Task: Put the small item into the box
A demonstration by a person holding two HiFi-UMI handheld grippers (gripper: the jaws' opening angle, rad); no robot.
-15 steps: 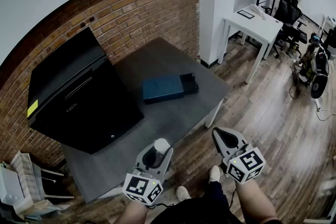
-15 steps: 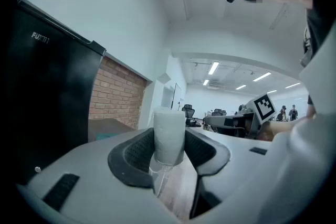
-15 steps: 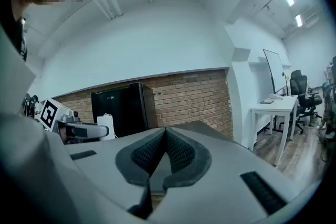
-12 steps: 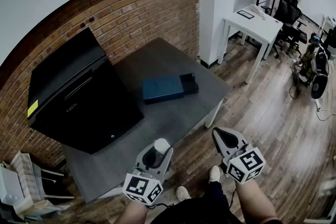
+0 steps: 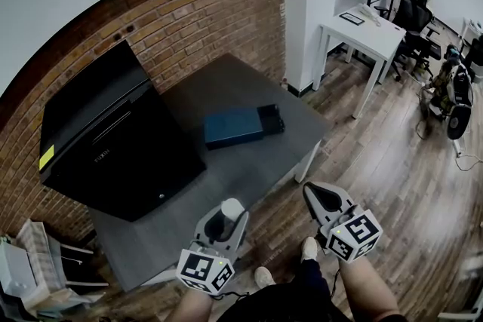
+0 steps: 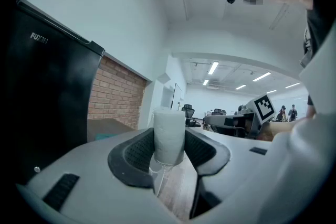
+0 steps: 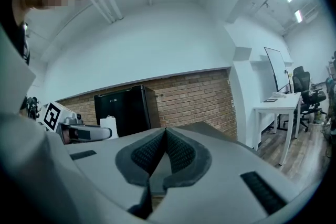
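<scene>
The table (image 5: 234,79) lies ahead, with a black cabinet (image 5: 106,139) at its nine o'clock. The blue box (image 5: 234,127) sits mid-table, at twelve o'clock from the left gripper (image 5: 224,216). The dark end at the box's three o'clock may be an open tray (image 5: 271,119), though that is hard to tell. The left gripper pinches the white item (image 6: 169,134) upright. The right gripper (image 7: 165,152) is pressed together, empty. Best to carry the item level and release it only over the opening.

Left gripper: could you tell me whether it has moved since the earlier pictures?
No. The left gripper stays at the near edge of the table, shut on the white cylinder.
</scene>
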